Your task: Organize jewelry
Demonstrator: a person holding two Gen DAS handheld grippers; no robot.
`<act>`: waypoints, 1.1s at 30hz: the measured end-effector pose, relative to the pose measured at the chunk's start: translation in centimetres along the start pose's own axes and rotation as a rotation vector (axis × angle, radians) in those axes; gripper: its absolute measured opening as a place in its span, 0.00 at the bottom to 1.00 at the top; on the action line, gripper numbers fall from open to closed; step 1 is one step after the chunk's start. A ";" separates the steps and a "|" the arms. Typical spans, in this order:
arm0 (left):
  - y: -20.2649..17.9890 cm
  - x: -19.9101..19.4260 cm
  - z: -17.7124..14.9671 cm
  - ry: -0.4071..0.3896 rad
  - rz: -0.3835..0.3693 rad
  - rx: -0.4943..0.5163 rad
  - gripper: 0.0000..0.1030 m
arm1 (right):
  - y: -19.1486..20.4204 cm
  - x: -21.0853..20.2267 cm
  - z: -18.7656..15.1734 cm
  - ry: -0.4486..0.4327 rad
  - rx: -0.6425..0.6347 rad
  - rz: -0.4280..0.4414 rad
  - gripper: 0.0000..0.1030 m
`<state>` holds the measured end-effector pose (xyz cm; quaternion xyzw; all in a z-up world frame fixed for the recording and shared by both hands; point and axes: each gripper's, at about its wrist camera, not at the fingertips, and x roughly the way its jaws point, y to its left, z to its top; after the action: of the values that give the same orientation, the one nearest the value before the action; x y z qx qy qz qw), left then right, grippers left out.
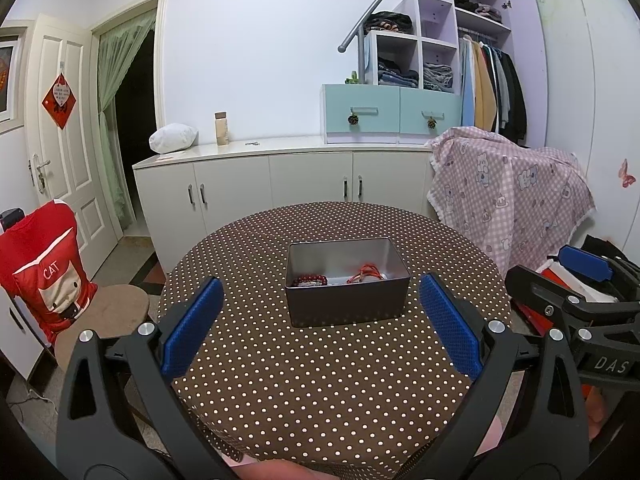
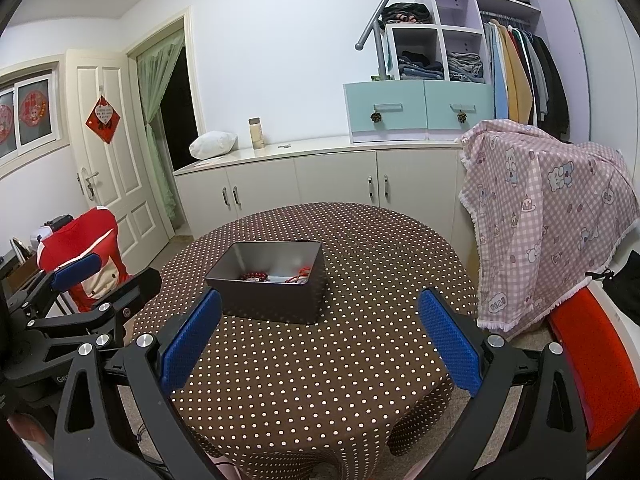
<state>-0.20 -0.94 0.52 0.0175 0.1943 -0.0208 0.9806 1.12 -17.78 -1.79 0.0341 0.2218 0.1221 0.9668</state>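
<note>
Left gripper [image 1: 322,322] spread wide before tin [image 1: 347,282].

Tin [image 1: 347,300] sits mid-table [image 1: 320,380] — bracelets [image 1: 312,280] inside, cabinet [image 1: 280,184] behind.

Jewelry half-hidden in the tin

The tin's [image 1: 347,298] near wall screens its floor; beads [image 1: 312,280] and red cords [image 1: 370,273] show only partly, with pale pieces between them too small to identify.
</note>
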 end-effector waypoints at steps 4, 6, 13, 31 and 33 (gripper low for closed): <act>0.0 0.0 0.0 -0.001 0.000 0.000 0.94 | 0.0 0.0 0.0 0.000 0.000 0.000 0.92; 0.0 0.0 0.0 0.000 -0.001 -0.001 0.94 | 0.0 0.0 0.0 0.000 0.000 0.000 0.92; -0.1 0.0 -0.2 0.002 0.000 0.000 0.94 | -0.1 0.0 -0.1 0.001 0.003 0.001 0.92; -0.3 -0.1 -0.6 0.005 -0.006 0.002 0.94 | -0.1 0.1 -0.1 0.001 0.006 0.002 0.92; -0.4 -0.1 -0.8 0.004 -0.005 0.005 0.94 | -0.1 0.1 -0.2 0.001 0.006 0.002 0.92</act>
<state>-0.64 -1.32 -0.19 0.0193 0.1963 -0.0234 0.9801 1.14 -17.84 -2.01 0.0371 0.2225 0.1222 0.9665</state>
